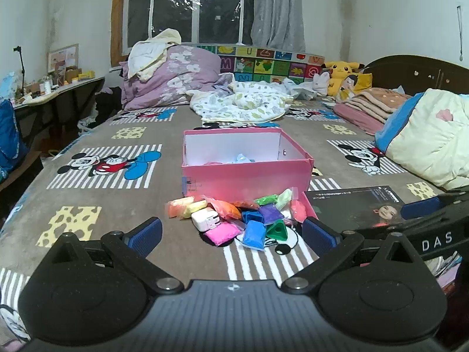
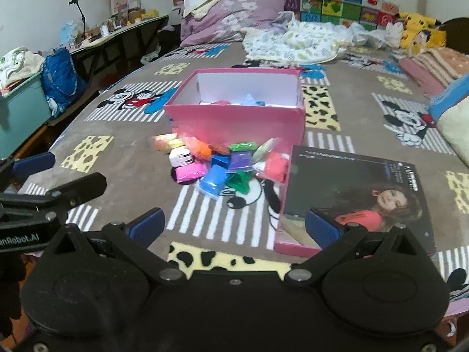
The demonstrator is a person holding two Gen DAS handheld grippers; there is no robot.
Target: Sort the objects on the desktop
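Observation:
An open pink box (image 1: 246,173) (image 2: 234,123) stands on the bed with a few items inside. In front of it lies a pile of coloured clay packets, among them a blue packet (image 1: 253,234) (image 2: 214,180), a pink packet (image 1: 221,233) (image 2: 190,171), a white charger (image 1: 206,220) (image 2: 181,157) and a green triangle piece (image 1: 277,230) (image 2: 239,182). My left gripper (image 1: 231,234) is open and empty just short of the pile. My right gripper (image 2: 234,226) is open and empty, nearer than the pile, its right finger over the box lid (image 2: 351,193).
The box lid (image 1: 354,205), printed with a girl's photo, lies right of the pile. Quilts (image 1: 173,79), a crumpled blanket (image 1: 240,102) and a pillow (image 1: 428,143) lie further back and right. A cluttered desk (image 2: 117,29) stands left of the bed.

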